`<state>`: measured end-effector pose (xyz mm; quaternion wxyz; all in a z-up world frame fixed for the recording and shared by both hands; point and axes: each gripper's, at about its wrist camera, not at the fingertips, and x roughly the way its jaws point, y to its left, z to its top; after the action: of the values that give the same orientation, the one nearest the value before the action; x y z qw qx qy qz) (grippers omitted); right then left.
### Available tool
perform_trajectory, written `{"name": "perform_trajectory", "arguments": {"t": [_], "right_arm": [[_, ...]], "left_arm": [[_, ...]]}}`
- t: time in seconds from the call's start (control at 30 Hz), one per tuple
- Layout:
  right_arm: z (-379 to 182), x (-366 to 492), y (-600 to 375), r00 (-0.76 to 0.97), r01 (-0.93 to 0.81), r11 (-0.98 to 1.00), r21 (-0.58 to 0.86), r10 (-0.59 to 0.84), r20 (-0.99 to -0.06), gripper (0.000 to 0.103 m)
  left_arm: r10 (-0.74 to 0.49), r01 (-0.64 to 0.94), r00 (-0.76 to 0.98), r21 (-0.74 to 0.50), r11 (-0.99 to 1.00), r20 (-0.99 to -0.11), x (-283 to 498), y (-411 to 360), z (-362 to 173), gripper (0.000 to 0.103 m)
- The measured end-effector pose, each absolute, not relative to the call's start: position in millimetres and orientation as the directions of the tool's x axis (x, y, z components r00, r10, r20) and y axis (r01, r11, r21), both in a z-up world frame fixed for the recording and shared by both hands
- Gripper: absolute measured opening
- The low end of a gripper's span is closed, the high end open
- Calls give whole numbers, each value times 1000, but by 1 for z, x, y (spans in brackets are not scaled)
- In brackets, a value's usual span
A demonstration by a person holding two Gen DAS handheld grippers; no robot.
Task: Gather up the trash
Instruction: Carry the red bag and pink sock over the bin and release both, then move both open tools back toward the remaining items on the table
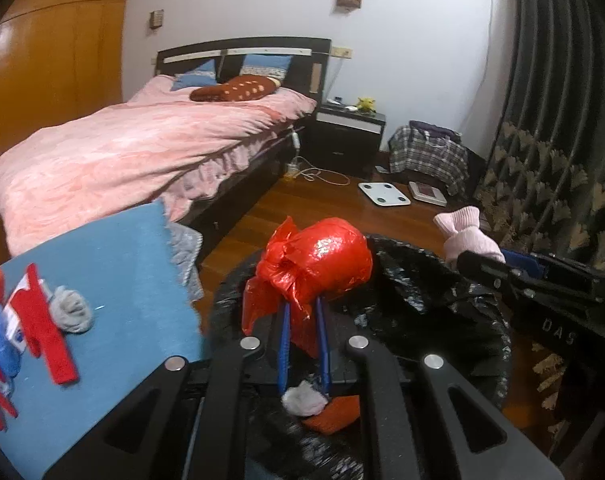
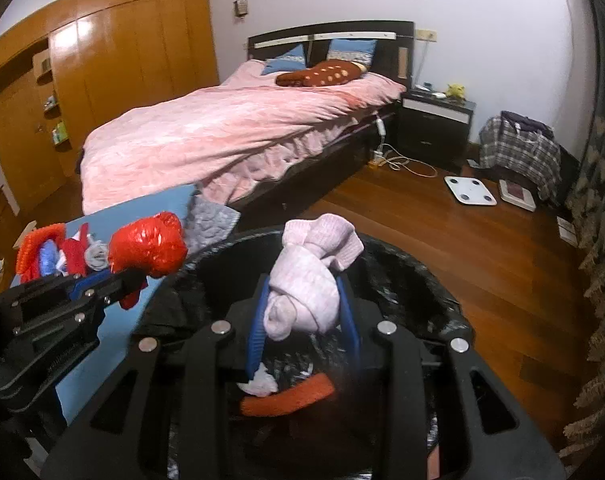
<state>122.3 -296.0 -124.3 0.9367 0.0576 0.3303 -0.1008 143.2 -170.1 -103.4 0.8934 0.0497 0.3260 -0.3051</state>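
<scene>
My left gripper [image 1: 304,304] is shut on a knotted red plastic bag [image 1: 318,260], held over the bin lined with a black bag [image 1: 442,296]. My right gripper [image 2: 304,280] is shut on a bundle of pale pink knit cloth [image 2: 310,276] above the same bin [image 2: 422,280]. Down inside the bin lie a grey-white wad [image 1: 302,400] [image 2: 260,384] and an orange knit piece [image 1: 334,414] [image 2: 290,398]. In the right wrist view the left gripper [image 2: 134,276] and its red bag [image 2: 150,248] show at the left. The pink bundle [image 1: 468,238] and right gripper body show at the right of the left wrist view.
A blue cloth-covered surface [image 1: 114,264] left of the bin carries red, blue and grey scraps [image 1: 68,310] [image 2: 74,254]. Behind are a bed with a pink cover [image 1: 122,156], a dark nightstand [image 1: 348,132], white scales on the wooden floor [image 1: 384,194], a plaid bag [image 1: 428,154] and dark curtains [image 1: 554,120].
</scene>
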Motion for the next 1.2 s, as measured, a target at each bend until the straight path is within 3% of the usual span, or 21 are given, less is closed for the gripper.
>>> {"name": "perform_trajectory", "arguments": {"t": [0.17, 0.23, 0.27, 0.3, 0.43, 0.5, 0.6, 0.67, 1.2], "right_arm": [[-134, 117, -309, 748, 255, 966, 51, -164, -643, 35], [-138, 114, -316, 742, 277, 960, 44, -185, -644, 39], [-139, 114, -316, 741, 281, 959, 45, -187, -644, 48], [-140, 112, -318, 741, 287, 957, 47, -191, -643, 58], [-143, 108, -322, 739, 312, 949, 36, -219, -637, 75], [-141, 106, -321, 743, 326, 945, 33, -234, -627, 91], [-139, 105, -320, 751, 314, 947, 61, -209, -626, 95], [-136, 106, -316, 756, 307, 949, 78, -193, -625, 96], [-110, 177, -206, 809, 106, 989, 100, -28, -587, 97]], "left_arm": [[-555, 626, 546, -134, 768, -628, 146, -191, -108, 17], [-597, 653, 499, -181, 736, -628, 148, -192, -109, 41], [-607, 656, 490, -194, 729, -626, 147, -191, -109, 58], [-613, 657, 488, -201, 727, -621, 147, -189, -109, 63], [-608, 649, 495, -201, 734, -620, 147, -174, -111, 71], [-581, 626, 528, -179, 759, -619, 147, -161, -109, 79], [-527, 562, 589, -157, 812, -613, 150, -139, -103, 93], [-476, 512, 641, -126, 850, -603, 150, -121, -100, 97], [-146, 153, 794, -40, 987, -590, 162, 34, -105, 97]]}}
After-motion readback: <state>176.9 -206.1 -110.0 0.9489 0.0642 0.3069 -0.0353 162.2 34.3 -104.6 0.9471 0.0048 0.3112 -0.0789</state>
